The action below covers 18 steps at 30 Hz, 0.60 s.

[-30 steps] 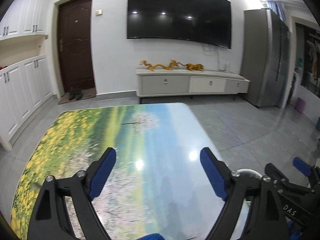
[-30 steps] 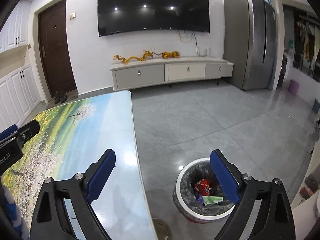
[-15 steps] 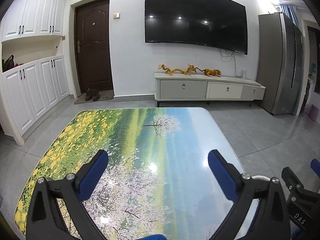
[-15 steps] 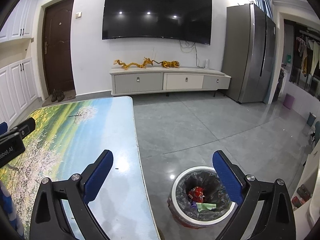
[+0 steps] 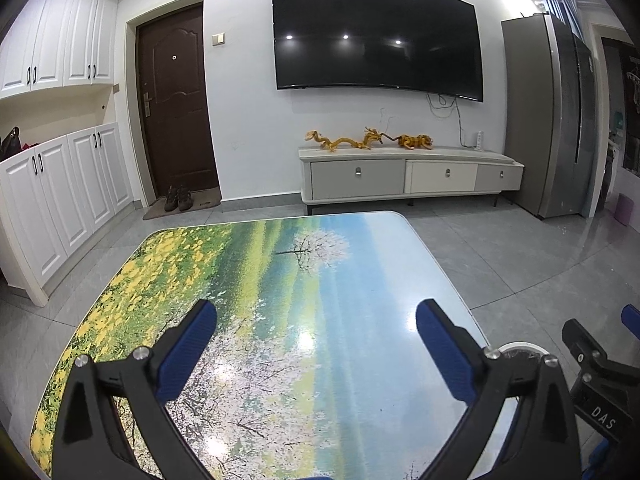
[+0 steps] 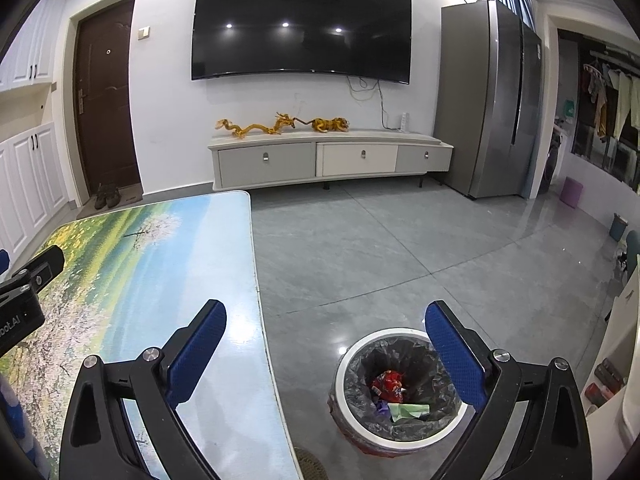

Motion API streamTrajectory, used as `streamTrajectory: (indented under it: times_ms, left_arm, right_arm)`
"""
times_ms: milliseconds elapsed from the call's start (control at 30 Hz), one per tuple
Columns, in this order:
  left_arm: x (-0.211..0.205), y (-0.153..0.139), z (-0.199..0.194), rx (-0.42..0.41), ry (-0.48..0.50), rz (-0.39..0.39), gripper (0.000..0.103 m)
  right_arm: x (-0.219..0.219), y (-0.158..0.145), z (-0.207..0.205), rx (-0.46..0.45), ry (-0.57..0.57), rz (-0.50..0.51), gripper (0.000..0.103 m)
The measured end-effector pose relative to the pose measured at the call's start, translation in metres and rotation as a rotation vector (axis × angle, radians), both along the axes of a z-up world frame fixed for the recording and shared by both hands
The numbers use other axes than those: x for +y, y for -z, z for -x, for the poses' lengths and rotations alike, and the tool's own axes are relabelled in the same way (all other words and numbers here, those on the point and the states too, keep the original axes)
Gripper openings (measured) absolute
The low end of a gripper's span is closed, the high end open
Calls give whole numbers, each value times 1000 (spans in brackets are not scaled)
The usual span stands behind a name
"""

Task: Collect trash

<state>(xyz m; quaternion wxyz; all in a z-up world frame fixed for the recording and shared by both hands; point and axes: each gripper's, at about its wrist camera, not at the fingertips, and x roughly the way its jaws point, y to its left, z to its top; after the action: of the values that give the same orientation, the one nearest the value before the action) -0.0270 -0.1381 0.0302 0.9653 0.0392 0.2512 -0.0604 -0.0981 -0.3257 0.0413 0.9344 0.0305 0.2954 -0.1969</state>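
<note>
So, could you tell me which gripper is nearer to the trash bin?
Right. The right gripper hangs above the table's edge, one finger over the bin on the floor. The left gripper is over the table's middle, farther from it.

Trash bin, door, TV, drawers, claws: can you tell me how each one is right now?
Trash bin: upright on the floor beside the table, lined with a black bag, wrappers inside.
Table: nothing lying on its picture top.
Door: closed.
TV: off, dark screen.
Drawers: all closed.
Fridge: doors closed.
Left claw: open, jaws have just been opening, holding nothing.
Right claw: open, holding nothing.
</note>
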Motion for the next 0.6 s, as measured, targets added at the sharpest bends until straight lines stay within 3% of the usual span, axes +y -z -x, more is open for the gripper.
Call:
streamTrajectory:
  times_ms: [600]
  left_arm:
    - [-15,5,8,30,55,-20,100]
  right_arm:
    - [-6,3,-1,14,28,4,98]
